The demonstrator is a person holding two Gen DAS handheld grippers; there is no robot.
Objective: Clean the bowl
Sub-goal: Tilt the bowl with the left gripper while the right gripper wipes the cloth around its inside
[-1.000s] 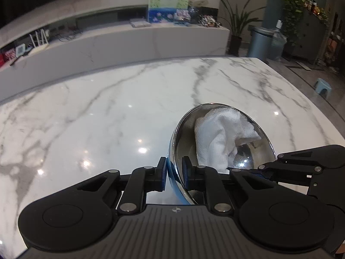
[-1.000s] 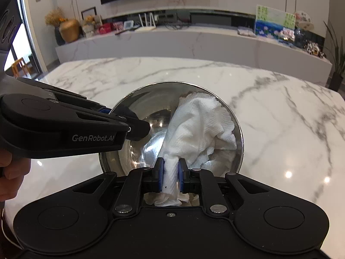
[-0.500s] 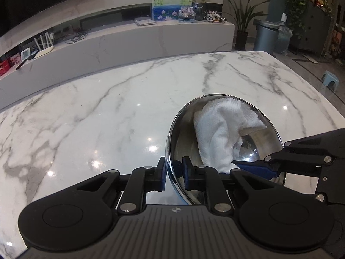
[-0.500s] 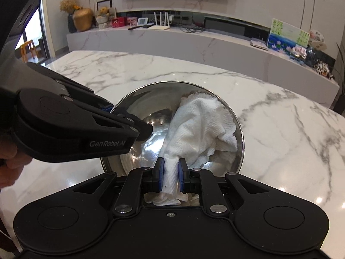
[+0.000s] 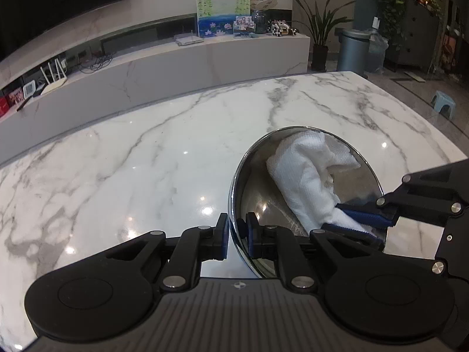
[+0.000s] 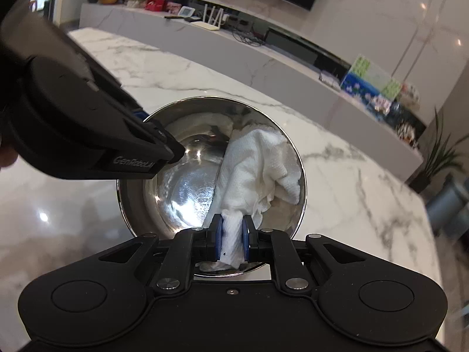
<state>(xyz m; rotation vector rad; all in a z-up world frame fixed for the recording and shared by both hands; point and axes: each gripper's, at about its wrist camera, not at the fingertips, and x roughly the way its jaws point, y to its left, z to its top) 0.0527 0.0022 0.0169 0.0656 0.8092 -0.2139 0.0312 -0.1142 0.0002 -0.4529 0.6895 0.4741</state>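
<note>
White grey-veined marble table (image 5: 146, 161): slick, fills frame.
Shiny round steel bowl (image 6: 181, 182), frame centre: could skid or tip if wiping drags hard.
Left gripper (image 5: 236, 234): nearly closed, pinching bowl rim; thin hold may slip.
Right gripper (image 6: 231, 242): clamped tight on crumpled white cloth (image 6: 258, 164) inside bowl, right half; bunched cloth may miss spots.

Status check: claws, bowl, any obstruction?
Left claw clamped on bowl rim. Right claw shut on white cloth inside bowl. Nothing in the way.

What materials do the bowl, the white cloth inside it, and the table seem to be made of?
Bowl: polished metal, probably stainless steel; it mirrors light.
Cloth: soft, matte woven towel or thick paper; dimpled and creased.
Table: glossy white marble or imitation; grey veins, lamp reflections.
</note>
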